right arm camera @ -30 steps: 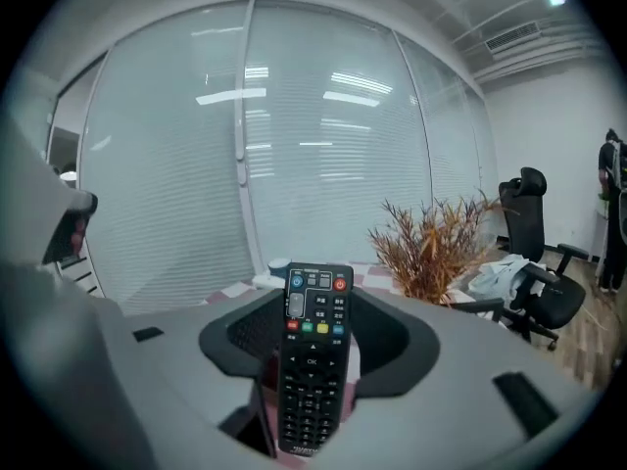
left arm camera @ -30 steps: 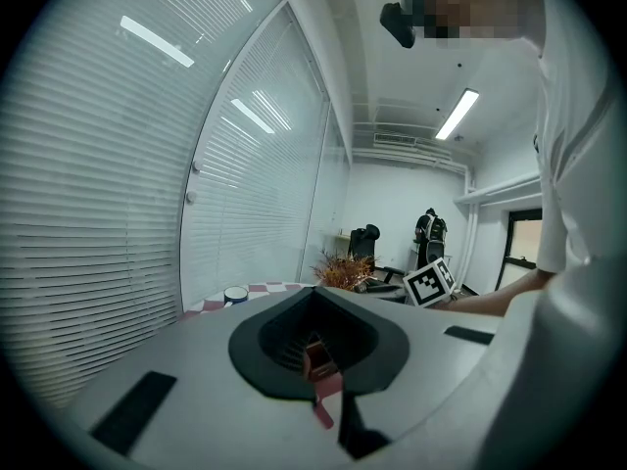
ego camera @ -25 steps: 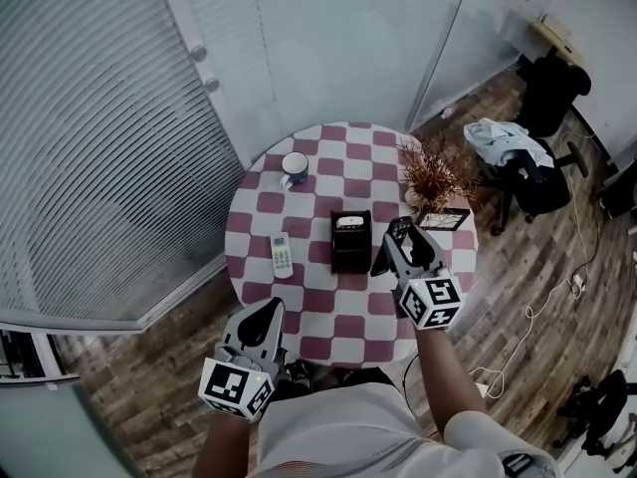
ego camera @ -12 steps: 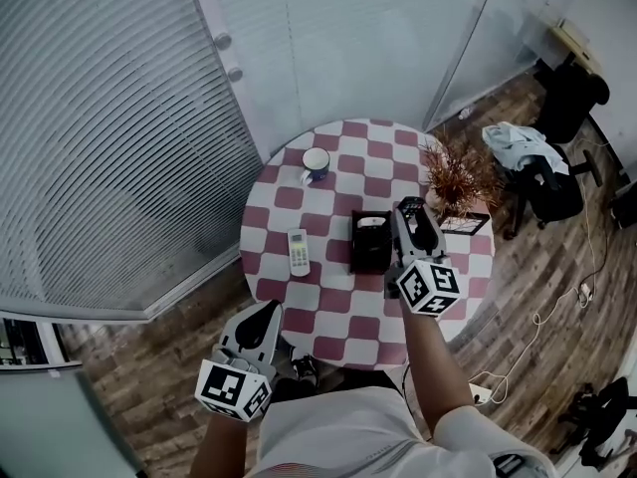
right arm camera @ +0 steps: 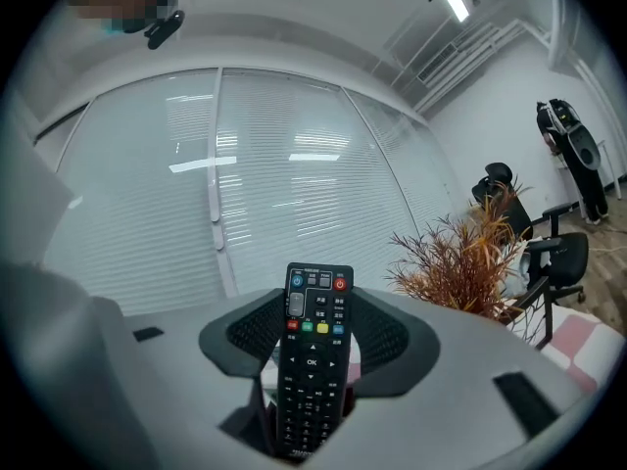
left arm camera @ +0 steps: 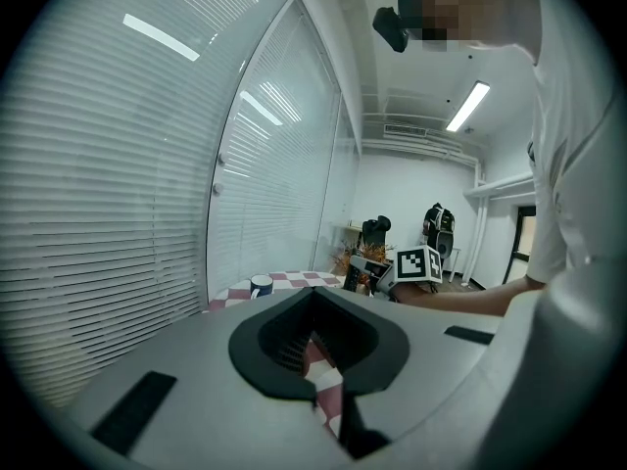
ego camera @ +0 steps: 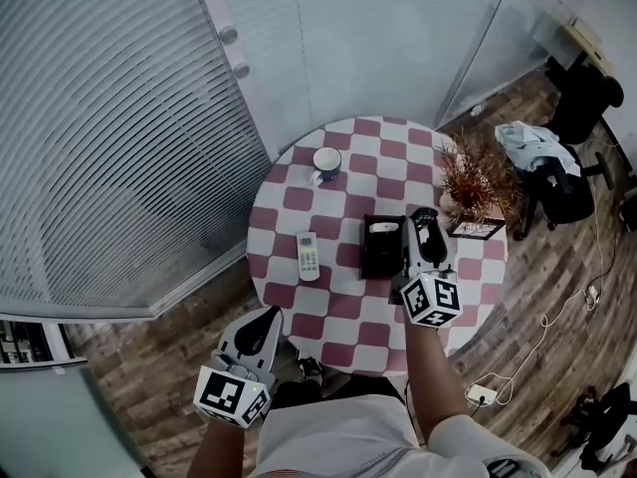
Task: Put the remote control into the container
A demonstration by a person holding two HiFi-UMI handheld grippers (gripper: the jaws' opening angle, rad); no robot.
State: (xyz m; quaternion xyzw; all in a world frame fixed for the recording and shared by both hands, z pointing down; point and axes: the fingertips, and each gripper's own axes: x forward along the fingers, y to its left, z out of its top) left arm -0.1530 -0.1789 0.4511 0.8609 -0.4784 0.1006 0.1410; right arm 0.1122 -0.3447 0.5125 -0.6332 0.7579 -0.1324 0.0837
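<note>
A black remote control (right arm camera: 313, 360) stands upright between the jaws of my right gripper (right arm camera: 315, 329), which is shut on it. In the head view that gripper (ego camera: 425, 229) hovers over the round checkered table (ego camera: 299, 199), close beside the right edge of the black container (ego camera: 379, 255). Something white shows at the container's far end. A white remote (ego camera: 309, 255) lies flat on the table left of the container. My left gripper (ego camera: 265, 325) hangs low at the table's near edge, shut with nothing in it (left arm camera: 313, 297).
A mug (ego camera: 326, 160) stands at the table's far side. A dried plant in a square pot (ego camera: 476, 189) stands at the table's right edge, just past my right gripper. Blinds and a glass wall lie behind; an office chair (ego camera: 557, 182) is off to the right.
My right gripper has carried the black remote left, from a gap beside the container to right against its right edge. The left gripper has stayed low by the near edge.
</note>
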